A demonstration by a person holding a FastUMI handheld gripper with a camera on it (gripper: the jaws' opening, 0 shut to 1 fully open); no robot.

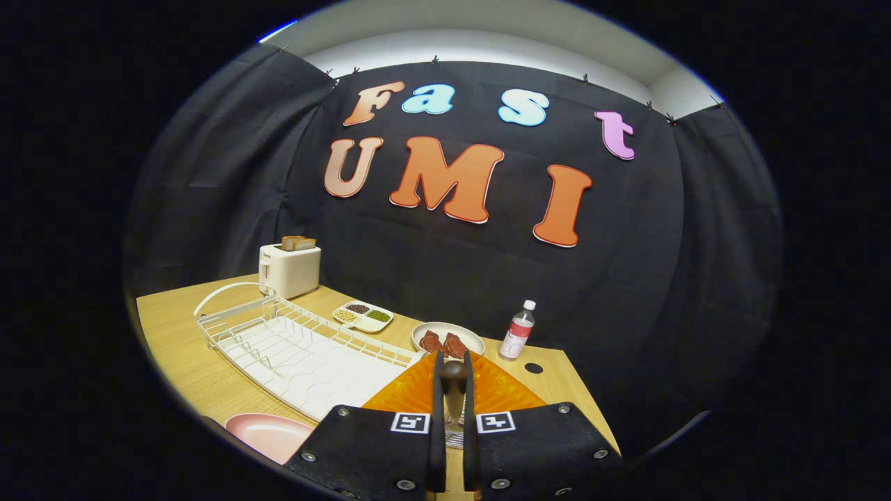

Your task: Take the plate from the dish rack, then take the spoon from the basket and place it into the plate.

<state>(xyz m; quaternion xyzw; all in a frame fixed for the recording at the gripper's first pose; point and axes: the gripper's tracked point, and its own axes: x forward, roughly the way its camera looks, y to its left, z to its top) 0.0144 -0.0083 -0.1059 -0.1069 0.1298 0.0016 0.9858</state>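
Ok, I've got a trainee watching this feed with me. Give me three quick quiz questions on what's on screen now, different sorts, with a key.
1. True or false: the gripper is shut on the spoon handle.
2. Multiple choice: what lies in the white dish rack? A) the pink plate B) a cup C) no dish
3. Fill in: the toaster stands beyond the rack's far end with ____ in its slots.

Key: 1 true, both fingers press on the handle. 2 C; the pink plate rests on the table beside the rack's near end. 3 bread.
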